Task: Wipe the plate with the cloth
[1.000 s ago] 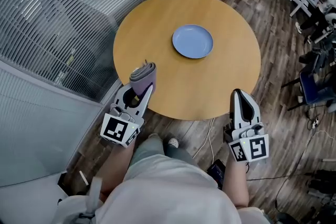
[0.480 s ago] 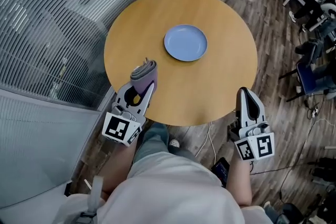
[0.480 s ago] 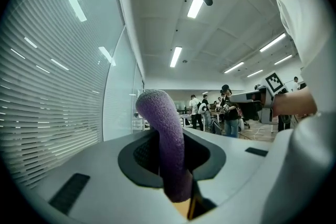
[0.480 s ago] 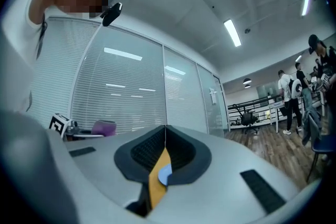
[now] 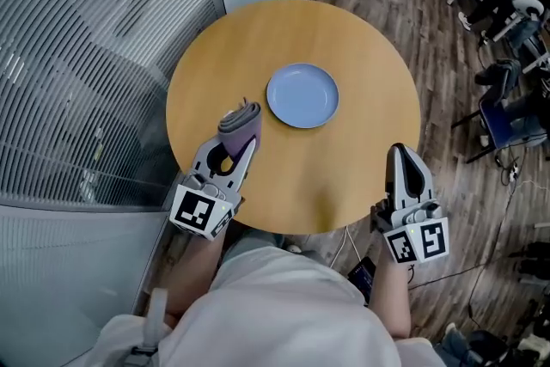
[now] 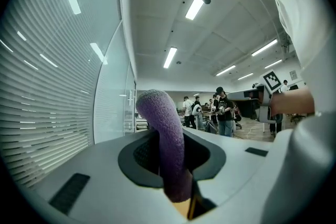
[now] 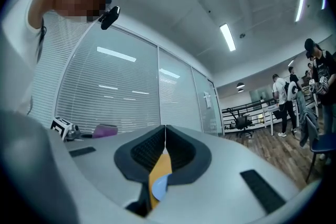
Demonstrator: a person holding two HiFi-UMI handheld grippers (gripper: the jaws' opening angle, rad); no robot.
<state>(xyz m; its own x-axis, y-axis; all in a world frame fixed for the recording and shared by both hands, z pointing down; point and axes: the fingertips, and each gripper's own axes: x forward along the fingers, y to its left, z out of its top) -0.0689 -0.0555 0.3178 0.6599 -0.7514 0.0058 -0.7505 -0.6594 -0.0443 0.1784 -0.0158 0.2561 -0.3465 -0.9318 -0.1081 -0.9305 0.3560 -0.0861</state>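
Head view first: the left gripper (image 5: pixel 243 136) hangs over the near-left part of the round table (image 5: pixel 369 47), and its jaws are clamped on the purple cloth (image 5: pixel 240 121). The cloth bulges out past the tips as a folded roll. Whether it touches the tabletop, I can't tell from up here. The blue plate (image 5: pixel 302 95) lies flat just ahead of those tips and a little to their right, near but apart. Over on the other side, the right gripper (image 5: pixel 402 154) sits at the near-right edge of the table, jaws pressed together with nothing in them. For this one the plate is ahead and off to the left, well apart.

Left gripper view now: the cloth rises straight up from between the jaws, pinched tight low down, its rounded top curling over to the left. People (image 6: pixel 220 110) stand in the room beyond the tips.

Right gripper view: the two black pads meet in one thin line, closed and empty. Through the gap beneath them shows a strip of orange table and a sliver of blue plate, right below the tips. Far off to the left sits the left gripper, the purple cloth poking out of it.
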